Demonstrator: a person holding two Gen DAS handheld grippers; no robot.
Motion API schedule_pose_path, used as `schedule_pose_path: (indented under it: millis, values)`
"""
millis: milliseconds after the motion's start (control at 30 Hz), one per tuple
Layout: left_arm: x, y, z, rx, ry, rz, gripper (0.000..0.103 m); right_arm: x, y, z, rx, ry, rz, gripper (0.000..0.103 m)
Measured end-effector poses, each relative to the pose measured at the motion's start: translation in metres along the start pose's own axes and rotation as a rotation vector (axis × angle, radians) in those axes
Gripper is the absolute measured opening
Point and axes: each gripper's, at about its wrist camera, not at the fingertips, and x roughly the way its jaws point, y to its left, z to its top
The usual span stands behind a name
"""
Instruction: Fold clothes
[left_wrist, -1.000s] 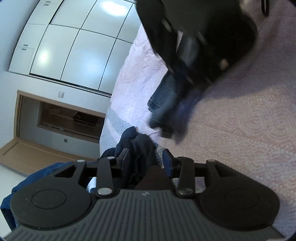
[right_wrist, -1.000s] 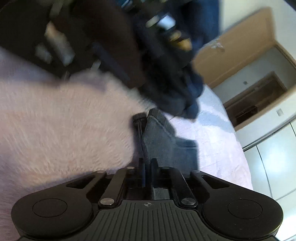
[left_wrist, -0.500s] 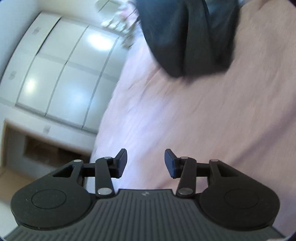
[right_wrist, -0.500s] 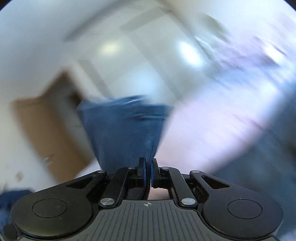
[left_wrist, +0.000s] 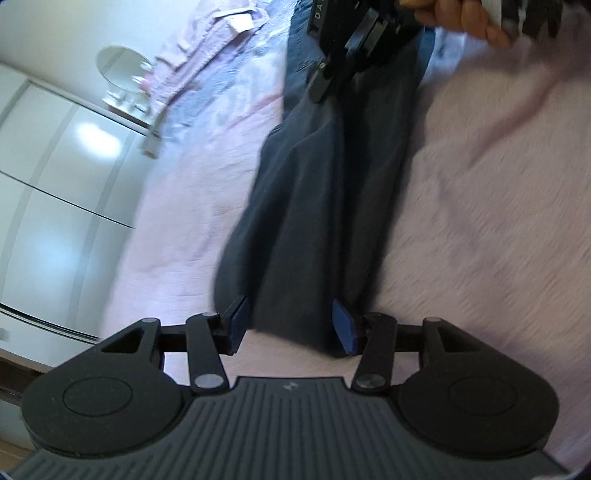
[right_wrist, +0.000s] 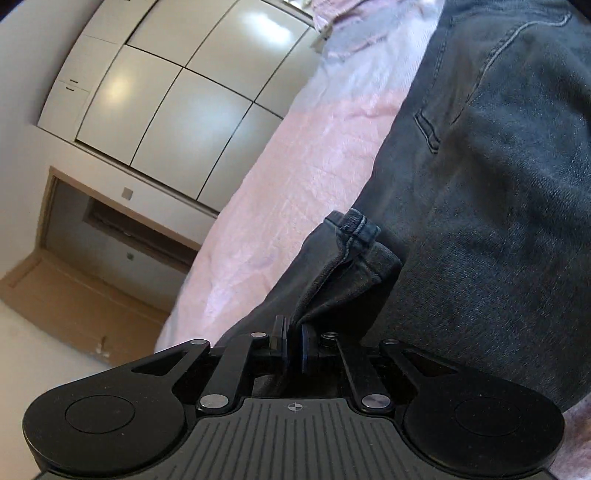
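Dark grey jeans (left_wrist: 325, 192) lie stretched out on the pink bedspread (left_wrist: 480, 192). In the left wrist view my left gripper (left_wrist: 291, 325) is open, its blue pads (left_wrist: 341, 326) straddling the near end of the jeans without closing on it. At the top of that view the right gripper (left_wrist: 347, 40) and a hand (left_wrist: 461, 18) are over the far end. The right wrist view shows my right gripper (right_wrist: 293, 347) shut on a hem fold of the jeans (right_wrist: 347, 258), with the seat and back pocket (right_wrist: 498, 129) spread beside it.
White wardrobe doors (right_wrist: 177, 96) and a wooden door frame (right_wrist: 55, 258) stand beyond the bed's edge. A round mirror (left_wrist: 122, 66) and a crumpled pink sheet (left_wrist: 207, 40) are near the head of the bed.
The left gripper let go of a dark garment and moved to the near end of the jeans. The right gripper swung the jeans through the air and laid them flat on the bed.
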Motion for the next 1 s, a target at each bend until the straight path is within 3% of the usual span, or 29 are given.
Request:
schedule_pose_path:
  millis: [67, 200, 233, 267, 333, 400, 433, 500, 700, 767, 800, 833, 867, 900, 1000]
  values:
    - [-0.002, 0.002, 0.006, -0.026, 0.003, -0.029, 0.047, -0.008, -0.005, 0.007, 0.017, 0.006, 0.01, 0.013]
    - [0.011, -0.004, 0.014, -0.034, 0.036, -0.038, 0.045, -0.015, -0.006, 0.016, 0.009, -0.011, 0.003, 0.014]
    - [0.015, -0.007, 0.017, -0.022, 0.048, -0.03, 0.04, -0.017, -0.007, 0.017, 0.009, -0.014, 0.001, 0.014]
    - [0.016, -0.009, 0.017, -0.012, 0.052, -0.027, 0.027, -0.016, -0.007, 0.018, 0.012, -0.014, 0.001, 0.014]
    - [0.017, -0.012, 0.017, 0.007, 0.059, -0.021, 0.019, -0.014, -0.005, 0.022, -0.002, -0.011, 0.0, 0.014]
    - [0.018, -0.016, 0.017, 0.026, 0.066, -0.015, 0.015, -0.013, 0.0, 0.027, -0.026, -0.012, -0.012, 0.011]
    - [0.019, -0.018, 0.017, 0.035, 0.07, -0.012, 0.014, -0.018, 0.003, 0.03, -0.05, -0.036, -0.021, 0.003]
    - [0.019, -0.02, 0.015, 0.038, 0.068, -0.012, 0.013, -0.033, 0.007, 0.036, -0.12, -0.084, -0.066, 0.003]
    - [0.018, -0.023, 0.009, 0.036, 0.051, -0.004, 0.012, -0.044, 0.002, 0.037, -0.189, 0.025, -0.127, 0.003]
    - [0.014, -0.021, 0.008, 0.017, 0.04, -0.009, 0.014, -0.05, 0.012, 0.037, -0.257, 0.021, -0.132, 0.012]
    - [0.012, -0.019, 0.008, 0.004, 0.033, -0.012, 0.015, -0.053, 0.017, 0.037, -0.289, 0.015, -0.135, 0.038]
    - [0.009, -0.015, 0.007, -0.013, 0.022, -0.017, 0.015, -0.054, 0.02, 0.04, -0.314, 0.007, -0.141, 0.072]
    - [0.006, -0.012, 0.006, -0.033, 0.012, -0.017, 0.016, -0.053, 0.022, 0.045, -0.334, 0.007, -0.147, 0.08]
    - [0.004, -0.008, 0.006, -0.054, 0.001, -0.016, 0.016, -0.051, 0.022, 0.05, -0.336, 0.024, -0.148, 0.081]
    - [-0.002, 0.006, 0.009, -0.125, -0.043, -0.008, 0.019, -0.029, 0.011, 0.074, -0.239, 0.182, -0.117, 0.081]
